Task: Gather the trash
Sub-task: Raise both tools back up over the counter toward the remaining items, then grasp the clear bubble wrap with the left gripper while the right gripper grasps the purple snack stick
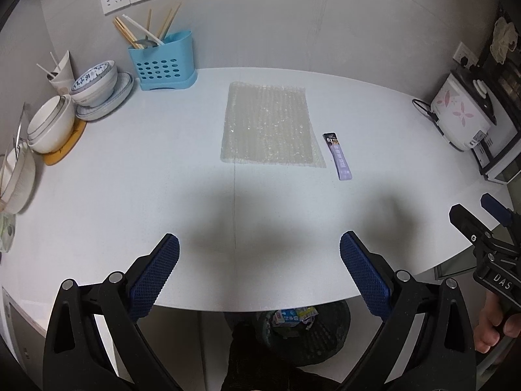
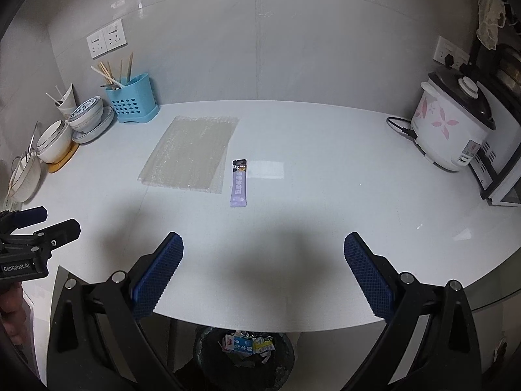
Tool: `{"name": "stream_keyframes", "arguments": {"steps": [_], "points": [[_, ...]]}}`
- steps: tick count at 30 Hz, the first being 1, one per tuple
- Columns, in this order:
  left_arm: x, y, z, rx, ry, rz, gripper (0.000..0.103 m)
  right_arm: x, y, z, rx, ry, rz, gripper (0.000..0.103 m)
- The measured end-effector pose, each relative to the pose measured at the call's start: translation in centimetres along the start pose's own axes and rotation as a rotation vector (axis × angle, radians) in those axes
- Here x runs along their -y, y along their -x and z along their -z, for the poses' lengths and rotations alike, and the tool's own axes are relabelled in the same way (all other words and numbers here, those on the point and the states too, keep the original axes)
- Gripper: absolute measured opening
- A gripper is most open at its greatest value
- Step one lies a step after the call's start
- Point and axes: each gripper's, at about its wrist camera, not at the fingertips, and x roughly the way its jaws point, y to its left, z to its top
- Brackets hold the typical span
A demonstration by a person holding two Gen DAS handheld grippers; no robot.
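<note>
We saw soft overhead light, with broad dim shadows pooling on the countertop just ahead of both jaws; glare glinted beyond them, and fisheye edges bent darkly.

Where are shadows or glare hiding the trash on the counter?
Left wrist view: dark shadows fall short of the bubble wrap and purple sachet; both evenly lit. Right wrist view: a bright glare patch sits beside the sachet, not over it; fisheye bends the counter edge.

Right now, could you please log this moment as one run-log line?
left gripper: open, empty | right gripper: open, empty | clear bubble-wrap sheet, purple sachet: on white counter | black bin: below edge
</note>
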Motion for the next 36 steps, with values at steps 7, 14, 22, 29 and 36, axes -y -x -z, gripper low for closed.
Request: {"name": "stream_keyframes", "arguments": {"steps": [7,14,22,29,36], "points": [[-0.7,-3.1,-3.3,-0.03,-0.016,0.002,0.097,-0.2,-3.0,-2.6,-0.017,-0.02,0.019,0.095],[-1.6,-6.2,-6.3,-0.05,-0.035,0.011,0.097,-0.2,-6.7,-4.2,-0.065,-0.032,0.051,0.095],[-3.1,-10.9,-9.3,-0.1,-0.035,0.015,0.097,-0.6,-11.5,-6.0,-0.121,-0.042,0.064,0.09],[-4.0,-16.2,-12.2,-0.148,-0.029,0.004,0.097,-1.0,-16.4,-7.2,-0.196,-0.059,0.05,0.084],[-4.5,-21.1,-15.0,-0.187,-0.025,-0.012,0.096,-1.9,-21.3,-8.4,-0.257,-0.046,0.036,0.077]]}}
